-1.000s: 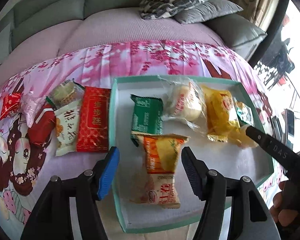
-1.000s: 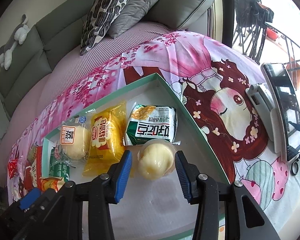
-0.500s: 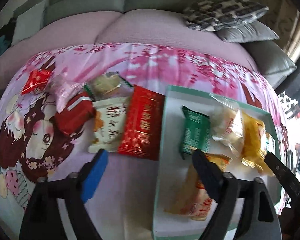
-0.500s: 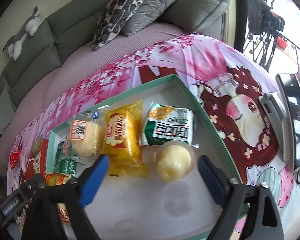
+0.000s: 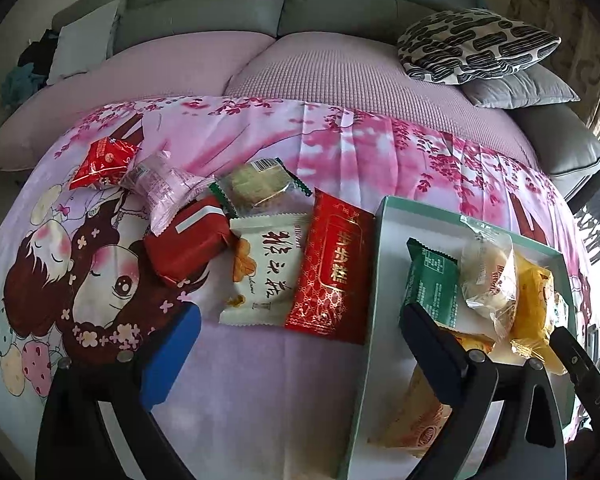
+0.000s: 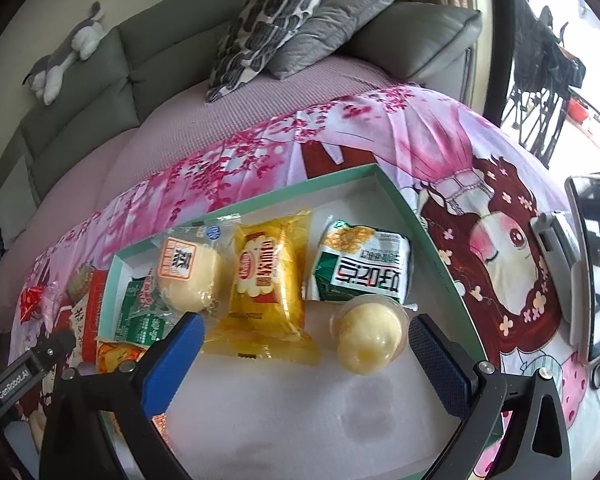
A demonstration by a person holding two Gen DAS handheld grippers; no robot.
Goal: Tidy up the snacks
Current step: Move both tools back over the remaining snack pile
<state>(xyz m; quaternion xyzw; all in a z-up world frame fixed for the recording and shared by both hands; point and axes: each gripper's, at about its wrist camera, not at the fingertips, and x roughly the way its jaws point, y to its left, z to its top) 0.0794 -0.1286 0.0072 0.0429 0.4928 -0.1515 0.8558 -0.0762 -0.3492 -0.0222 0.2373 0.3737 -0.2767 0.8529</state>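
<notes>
six snacks lie in the tray (image 6: 396,200) at frame centre, pudding cup (image 6: 366,338) lowest. six more sit on the cloth (image 5: 260,380) left of it. left gripper (image 5: 296,348) jaws opening, nothing between. right gripper (image 6: 306,354) spread wide, cup loose between.
</notes>
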